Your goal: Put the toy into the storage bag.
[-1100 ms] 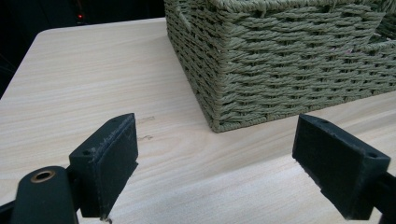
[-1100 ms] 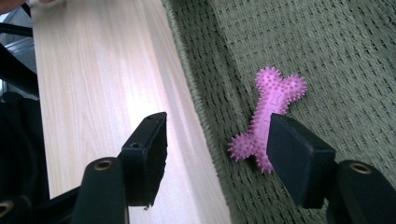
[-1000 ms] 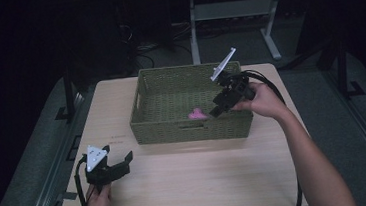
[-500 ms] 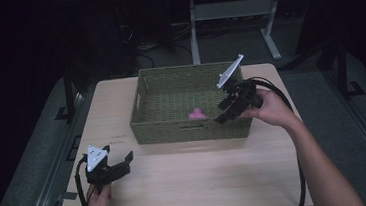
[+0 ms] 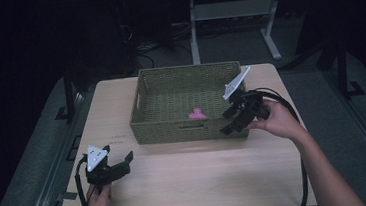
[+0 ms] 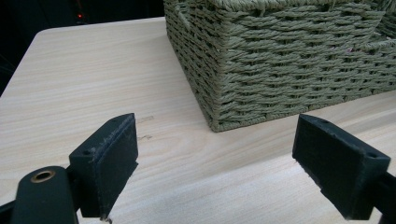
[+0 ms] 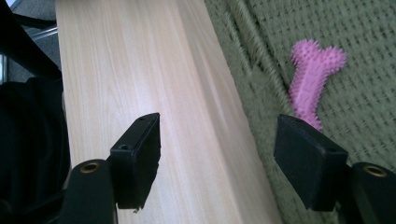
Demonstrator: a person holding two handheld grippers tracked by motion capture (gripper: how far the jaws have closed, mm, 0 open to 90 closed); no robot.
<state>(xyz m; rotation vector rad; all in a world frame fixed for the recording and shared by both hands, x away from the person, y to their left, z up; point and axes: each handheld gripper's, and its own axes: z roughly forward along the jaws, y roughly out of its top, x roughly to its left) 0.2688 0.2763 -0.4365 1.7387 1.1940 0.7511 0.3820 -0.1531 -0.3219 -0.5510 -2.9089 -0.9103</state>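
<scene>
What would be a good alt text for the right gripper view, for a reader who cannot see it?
Two open black jaws of the right gripper straddle the near rim of a green woven basket. A pink spiky bone-shaped toy lies on the basket floor beyond the right-hand jaw, and the light wooden table runs past the left-hand one.

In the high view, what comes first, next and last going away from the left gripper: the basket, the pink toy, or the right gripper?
1. Basket, beyond the left gripper, toward the table's middle.
2. Pink toy, inside the basket.
3. Right gripper, at the basket's right end.
</scene>
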